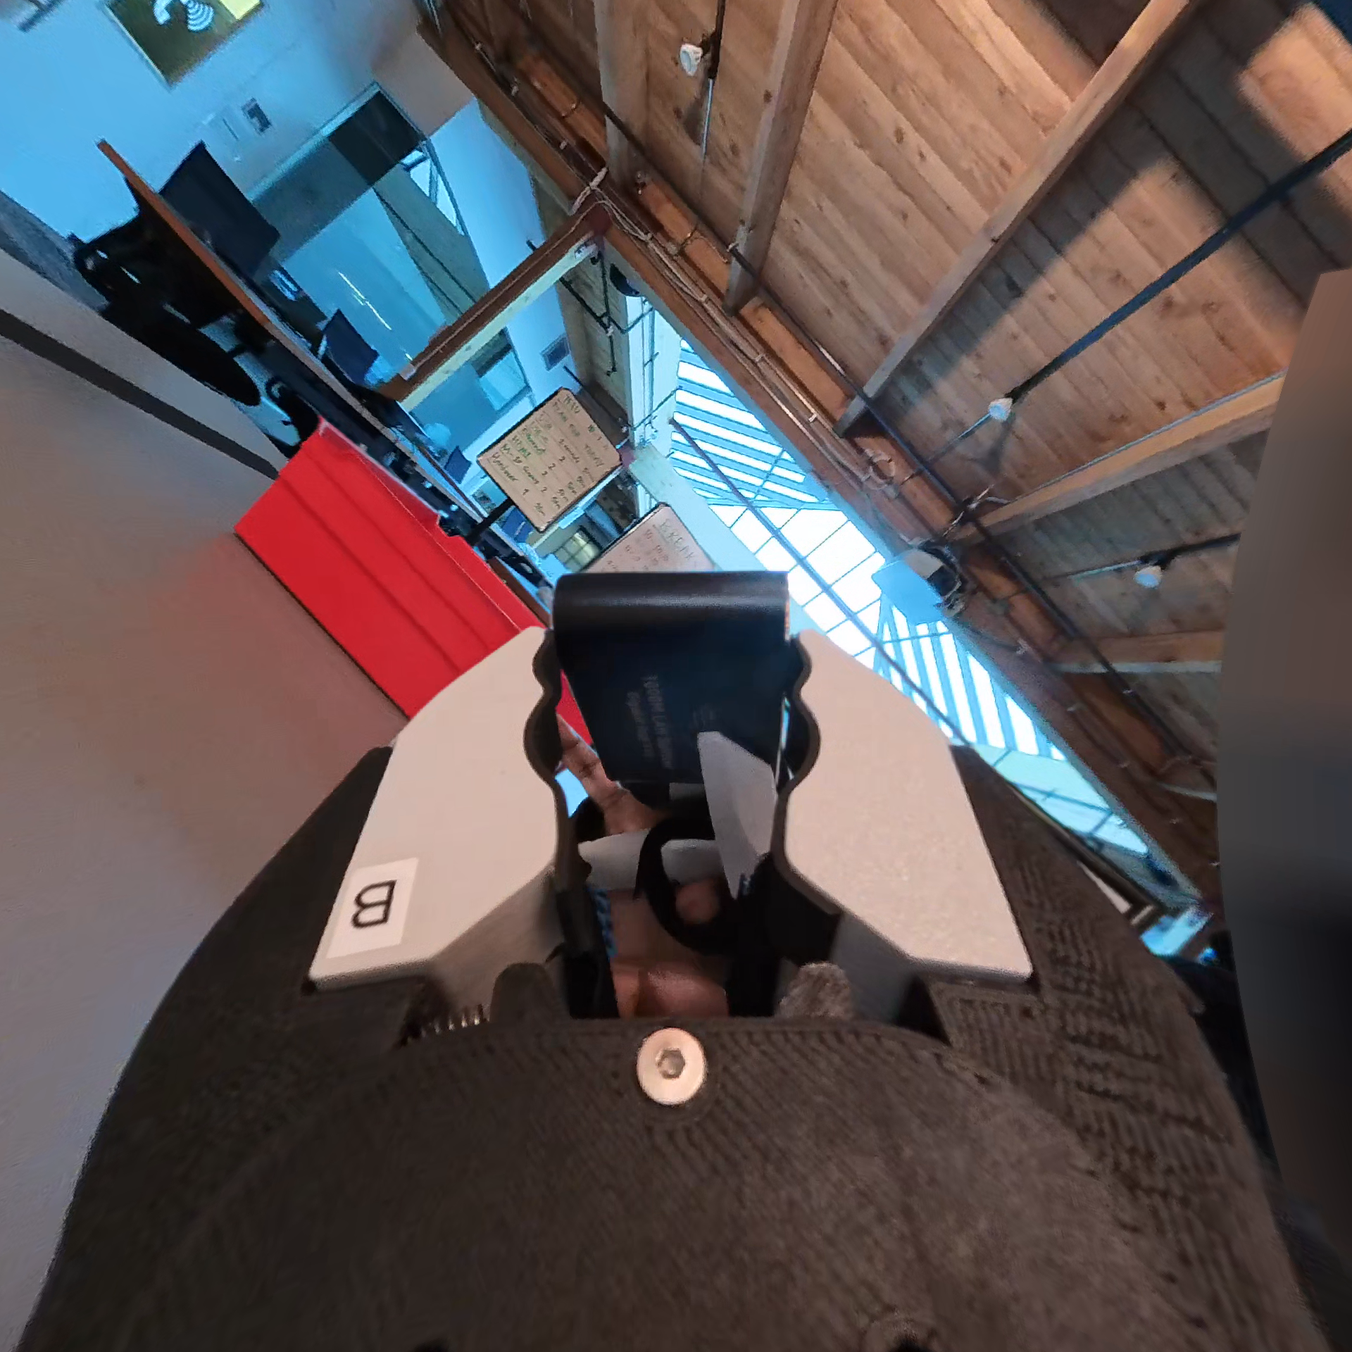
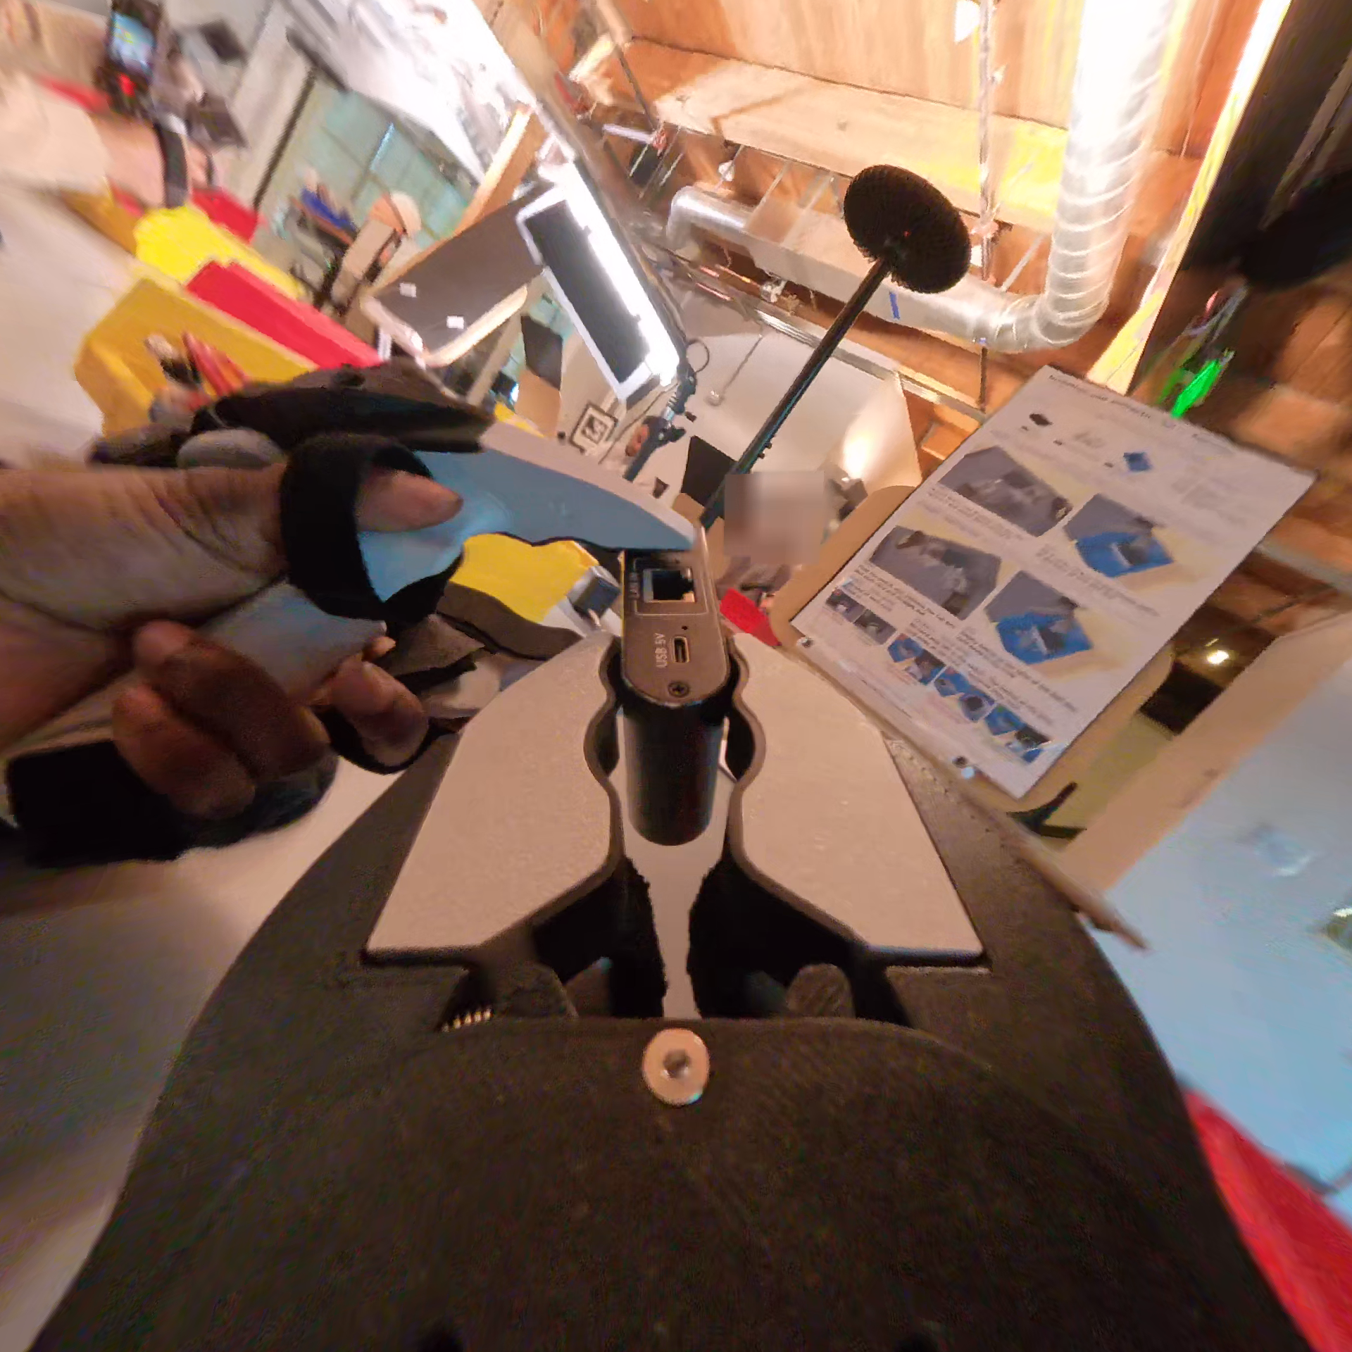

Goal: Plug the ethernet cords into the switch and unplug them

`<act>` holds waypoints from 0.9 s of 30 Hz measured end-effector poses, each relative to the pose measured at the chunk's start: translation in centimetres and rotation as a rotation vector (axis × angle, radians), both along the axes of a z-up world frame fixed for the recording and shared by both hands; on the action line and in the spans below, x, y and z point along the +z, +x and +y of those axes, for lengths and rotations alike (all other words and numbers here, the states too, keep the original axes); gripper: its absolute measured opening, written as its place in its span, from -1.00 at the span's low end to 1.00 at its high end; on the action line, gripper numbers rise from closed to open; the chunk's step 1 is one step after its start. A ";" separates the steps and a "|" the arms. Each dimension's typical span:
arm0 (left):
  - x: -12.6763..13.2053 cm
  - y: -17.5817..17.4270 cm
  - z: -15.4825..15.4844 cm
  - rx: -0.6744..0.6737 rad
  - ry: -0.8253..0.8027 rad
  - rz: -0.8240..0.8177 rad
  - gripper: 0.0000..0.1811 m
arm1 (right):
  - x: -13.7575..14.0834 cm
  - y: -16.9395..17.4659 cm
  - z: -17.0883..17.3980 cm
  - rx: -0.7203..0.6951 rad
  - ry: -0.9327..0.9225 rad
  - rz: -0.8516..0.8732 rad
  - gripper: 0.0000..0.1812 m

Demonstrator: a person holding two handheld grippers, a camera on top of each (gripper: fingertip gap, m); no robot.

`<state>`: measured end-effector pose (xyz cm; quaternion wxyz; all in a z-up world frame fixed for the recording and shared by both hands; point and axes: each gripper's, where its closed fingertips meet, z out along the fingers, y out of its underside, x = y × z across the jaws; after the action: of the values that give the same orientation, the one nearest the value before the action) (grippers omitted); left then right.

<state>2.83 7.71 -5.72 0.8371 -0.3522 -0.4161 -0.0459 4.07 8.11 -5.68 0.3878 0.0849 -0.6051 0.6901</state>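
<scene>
Left claw clamps the black switch, lifted off the worktop. Right claw also grips the switch, end ports facing out. Right of it stands an instruction sheet.

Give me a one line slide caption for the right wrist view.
Right tongs clamp the black switch, empty port facing the camera, left tongs touching its top.
</scene>
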 end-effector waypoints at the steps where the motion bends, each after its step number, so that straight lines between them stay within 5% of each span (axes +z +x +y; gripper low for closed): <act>1: 0.3 0.2 0.0 0.005 -0.010 0.031 -0.37 | 0.2 -0.2 0.2 0.045 -0.054 -0.082 -0.73; 8: -0.2 0.4 0.2 0.075 -0.130 0.138 -0.43 | 3.4 -2.0 4.1 0.881 -0.729 -1.134 -0.73; 13: 0.0 1.4 3.6 0.050 -0.261 0.204 -0.42 | 2.4 -0.7 3.2 0.941 -0.725 -1.141 -0.73; 15: 0.5 2.1 4.2 0.072 -0.314 0.277 -0.72 | 2.2 -0.6 2.9 0.942 -0.736 -1.165 -0.73; 18: 0.0 1.6 3.7 0.137 -0.462 0.243 -0.74 | 1.4 -1.2 2.4 0.937 -0.664 -1.253 -0.68; 21: -1.3 1.0 1.7 0.257 -0.785 0.209 -0.74 | 0.4 -2.4 2.6 0.741 -0.502 -1.135 -0.46; 24: -4.3 0.4 -1.7 0.353 -1.257 0.101 -0.74 | 0.7 -2.8 3.7 0.493 -0.258 -0.673 -0.40; 27: -6.9 0.9 -3.4 0.325 -1.514 -0.004 -0.74 | 0.5 -2.7 3.8 0.347 0.034 -0.285 -0.41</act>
<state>3.69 4.33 -12.62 0.3635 -0.7631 -0.3818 0.3739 1.35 11.88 -5.19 0.1724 0.0959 -0.6419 0.7410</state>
